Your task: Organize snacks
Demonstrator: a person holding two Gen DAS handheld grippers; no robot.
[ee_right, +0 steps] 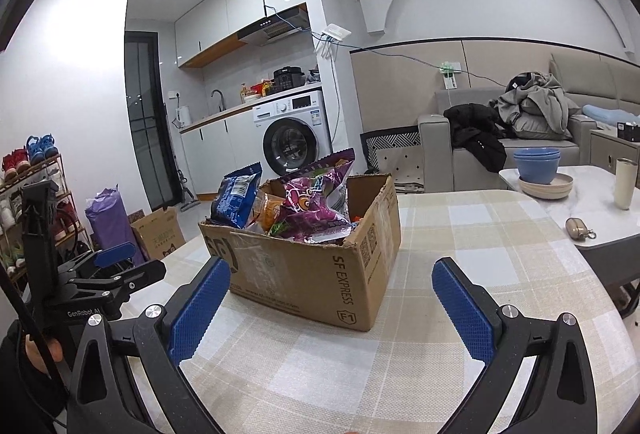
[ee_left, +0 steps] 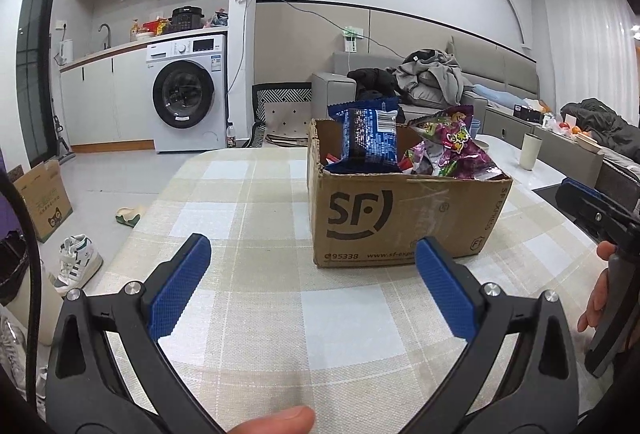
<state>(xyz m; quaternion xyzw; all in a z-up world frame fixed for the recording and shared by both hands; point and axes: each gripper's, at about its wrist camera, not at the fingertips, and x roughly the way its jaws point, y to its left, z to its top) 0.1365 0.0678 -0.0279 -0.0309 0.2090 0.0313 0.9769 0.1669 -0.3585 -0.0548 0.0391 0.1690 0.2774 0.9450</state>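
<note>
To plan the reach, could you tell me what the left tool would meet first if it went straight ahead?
Probably the cardboard box, at its near left corner; the open left tool has only bare tablecloth before it, though depth is unclear.
</note>
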